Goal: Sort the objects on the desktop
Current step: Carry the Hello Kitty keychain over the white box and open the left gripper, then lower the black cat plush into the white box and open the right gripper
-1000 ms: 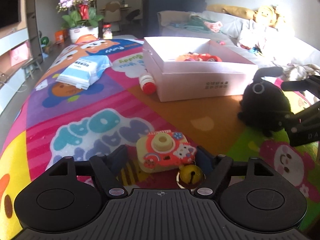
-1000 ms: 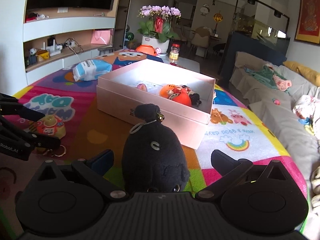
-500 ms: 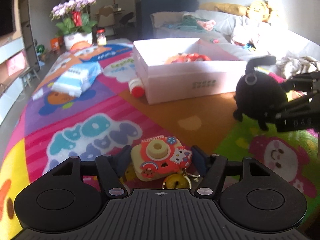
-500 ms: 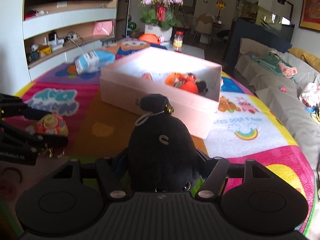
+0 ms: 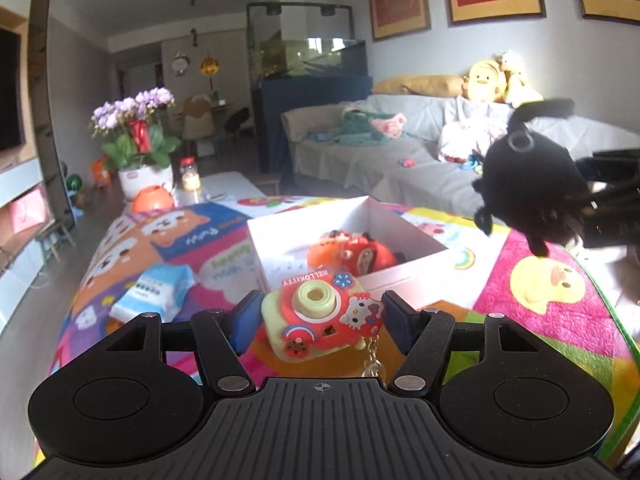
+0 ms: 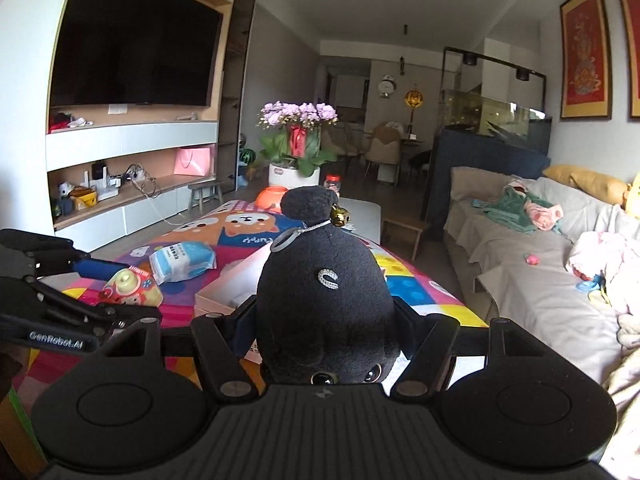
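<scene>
Left wrist view: left gripper (image 5: 320, 316) jaws pinching the toy camera (image 5: 322, 320) from both sides, blue fingers (image 5: 245, 320) pressed on its flanks. Camera is lifted clear of the play mat (image 5: 540, 308), keychain (image 5: 372, 360) dangling at 6 o'clock under it. Pink box (image 5: 404, 276) sits just beyond at 12 o'clock, open, with red/orange toys (image 5: 352, 250) inside. Tissue pack (image 5: 154, 290) on the mat at 10 o'clock. Black plush (image 5: 528, 192) at 2 o'clock, in the air, held by the right gripper (image 5: 580, 210).

Right wrist view: right gripper (image 6: 326, 324) jaws clamped on the black plush (image 6: 326, 300), squeezing its sides; plush fills the centre, gold bell (image 6: 340, 216) near its top. Box edge (image 6: 224, 296) visible at 9 o'clock behind the plush, mostly hidden. Left gripper (image 6: 108, 284) at 9 o'clock with the toy camera (image 6: 130, 286) in its fingers. Tissue pack (image 6: 182, 262) at 10 o'clock, flower pot (image 6: 294, 174) at 12 o'clock.
</scene>
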`<state>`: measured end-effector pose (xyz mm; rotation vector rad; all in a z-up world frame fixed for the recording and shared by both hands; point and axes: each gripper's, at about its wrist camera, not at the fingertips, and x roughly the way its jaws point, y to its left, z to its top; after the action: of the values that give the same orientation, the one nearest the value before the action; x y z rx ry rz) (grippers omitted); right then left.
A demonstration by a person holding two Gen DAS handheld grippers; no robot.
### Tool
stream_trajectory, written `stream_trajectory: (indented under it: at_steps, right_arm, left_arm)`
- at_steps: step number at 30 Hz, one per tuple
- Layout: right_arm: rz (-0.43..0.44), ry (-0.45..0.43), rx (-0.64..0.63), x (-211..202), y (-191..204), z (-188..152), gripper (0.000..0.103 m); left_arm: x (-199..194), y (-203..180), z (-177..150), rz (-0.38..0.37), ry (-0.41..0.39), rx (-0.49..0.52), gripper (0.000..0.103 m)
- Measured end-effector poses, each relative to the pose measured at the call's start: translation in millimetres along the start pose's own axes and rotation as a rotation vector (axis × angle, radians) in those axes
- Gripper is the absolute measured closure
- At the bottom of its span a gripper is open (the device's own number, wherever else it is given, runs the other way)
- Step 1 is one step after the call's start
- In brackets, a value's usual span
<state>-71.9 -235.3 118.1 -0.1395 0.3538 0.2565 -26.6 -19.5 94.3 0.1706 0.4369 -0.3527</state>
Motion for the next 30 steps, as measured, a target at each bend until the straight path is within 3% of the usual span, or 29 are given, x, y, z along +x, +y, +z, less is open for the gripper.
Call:
stream_trajectory:
  at_steps: [3,7,10,12,17,23,27,30]
  right_arm:
    - [0.009,0.02,0.021,4.5,-6.2,-4.2,0.036]
    - [0.004,0.049,0.043,16.0,-14.0,-6.5,0.036]
    - [-0.014,0.066,0.04,25.9,-15.9,-4.7,0.036]
    - [-0.025,0.071,0.031,28.9,-15.6,-5.0,0.036]
    - [-0.012,0.108,0.043,33.1,-24.5,-13.4,0.035]
    - [0.041,0.155,0.086,53.3,-28.1,-4.8,0.035]
    - [0.088,0.158,0.081,82.2,-20.5,12.6,0.036]
    - [0.126,0.195,0.167,118.1,-20.0,28.7,0.036]
  left_arm:
    - [12.3,-0.5,17.9,-0.001,-0.031,0.029,0.033]
    - [39.4,0.7,68.9,0.006,-0.142,0.056,0.033]
    - [69.0,3.6,97.8,-0.013,-0.164,0.049,0.01]
    - [80.3,7.2,98.4,0.022,-0.153,0.029,0.01]
    - [79.3,22.0,37.8,-0.01,-0.031,-0.037,0.006]
    - [73.1,58.8,-44.4,0.041,0.153,-0.151,0.004]
    - [60.5,75.6,-63.5,0.046,0.157,-0.209,0.003]
    - [57.0,75.5,-73.1,0.044,0.15,-0.224,0.002]
